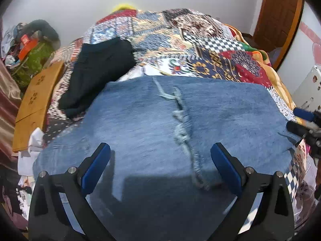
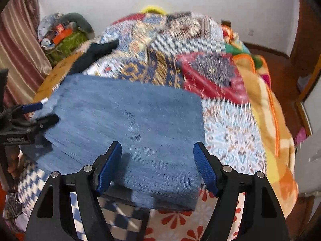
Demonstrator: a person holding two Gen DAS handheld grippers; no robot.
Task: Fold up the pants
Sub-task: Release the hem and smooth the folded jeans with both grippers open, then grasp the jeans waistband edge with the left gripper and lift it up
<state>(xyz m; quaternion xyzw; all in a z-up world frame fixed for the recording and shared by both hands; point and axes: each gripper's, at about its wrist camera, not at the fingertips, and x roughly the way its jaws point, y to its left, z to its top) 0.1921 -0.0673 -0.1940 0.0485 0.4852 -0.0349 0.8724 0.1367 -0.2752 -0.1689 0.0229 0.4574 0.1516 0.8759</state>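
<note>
Left wrist view: no writing can be read. The left gripper (image 1: pixel 160 156) is spread wide above the blue pants (image 1: pixel 160 120), nothing between its pads. The pants are laid flat on the patterned quilt (image 1: pixel 200 50), long axis running across the frame.

Right wrist view: a label on the left gripper (image 2: pixel 48 112) is too blurred to read. The right gripper (image 2: pixel 157 156) is held wide, empty, over the pants' (image 2: pixel 130 116) near corner.

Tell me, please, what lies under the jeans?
The jeans lie on a patchwork quilt, which shows around them. At their left edge they overlap a dark garment. What lies under the middle of the jeans is covered and cannot be seen.
</note>
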